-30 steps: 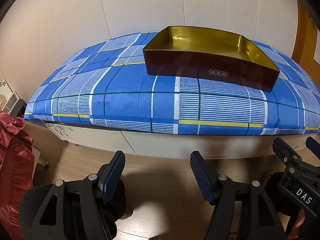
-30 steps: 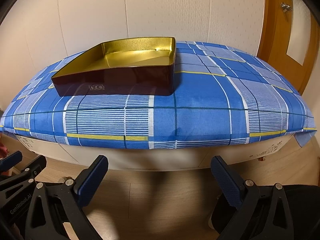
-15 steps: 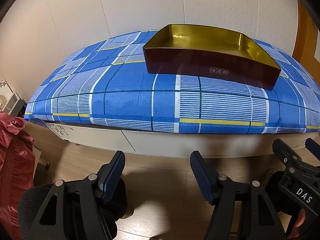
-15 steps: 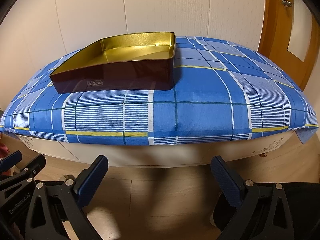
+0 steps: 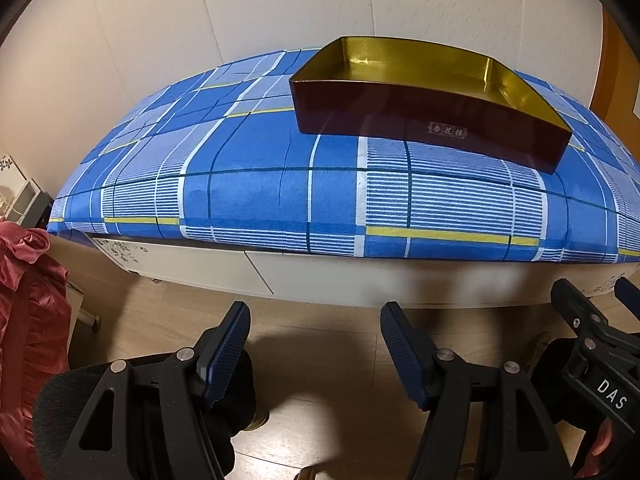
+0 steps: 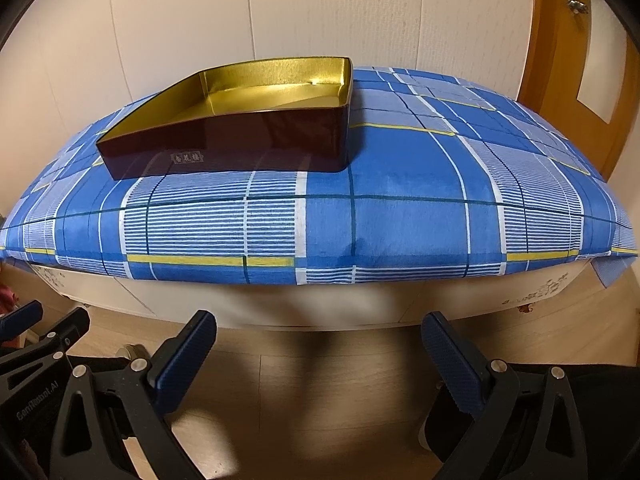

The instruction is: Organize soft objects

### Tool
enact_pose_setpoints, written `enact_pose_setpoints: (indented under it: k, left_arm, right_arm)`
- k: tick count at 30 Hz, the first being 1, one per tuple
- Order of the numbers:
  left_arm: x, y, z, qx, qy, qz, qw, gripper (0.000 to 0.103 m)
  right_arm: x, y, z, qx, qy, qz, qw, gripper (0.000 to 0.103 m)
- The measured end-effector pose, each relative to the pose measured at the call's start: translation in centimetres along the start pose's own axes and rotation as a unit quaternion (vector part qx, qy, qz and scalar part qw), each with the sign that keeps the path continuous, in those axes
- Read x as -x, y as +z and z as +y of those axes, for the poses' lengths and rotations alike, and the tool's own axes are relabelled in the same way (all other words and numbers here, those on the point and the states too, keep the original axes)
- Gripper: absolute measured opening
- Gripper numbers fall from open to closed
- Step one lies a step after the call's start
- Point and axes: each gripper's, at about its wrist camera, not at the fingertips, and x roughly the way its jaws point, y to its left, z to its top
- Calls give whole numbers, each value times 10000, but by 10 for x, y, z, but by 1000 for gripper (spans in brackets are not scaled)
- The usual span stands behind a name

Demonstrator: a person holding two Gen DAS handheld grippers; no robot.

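Fingers of the left gripper and right gripper stand apart, empty, above the wooden floor. Beyond them, one maroon tray with a gold inside sits on the blue plaid bench, toward its far edge.

We face a cream panelled wall at twelve o'clock, with a wooden door at two o'clock. A pale wood floor lies at six o'clock, and the white front of a low cabinet stands above it.
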Motion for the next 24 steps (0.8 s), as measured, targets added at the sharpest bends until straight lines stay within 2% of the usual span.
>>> enact_pose_setpoints:
  k: [17,20,24]
  left_arm:
    - [-6,0,2,-28,68,210,9998,69]
    - [-6,1,4,2,55,238,9997,69]
    - [-8,1,9,71,47,290,9995,69]
  right_arm:
    - [-12,-3,0,152,9,204,9997,103]
    - [-20,-6,3,383,-8,313,9988,103]
    - [-32,-15,12,1070,-24,359,9936,103]
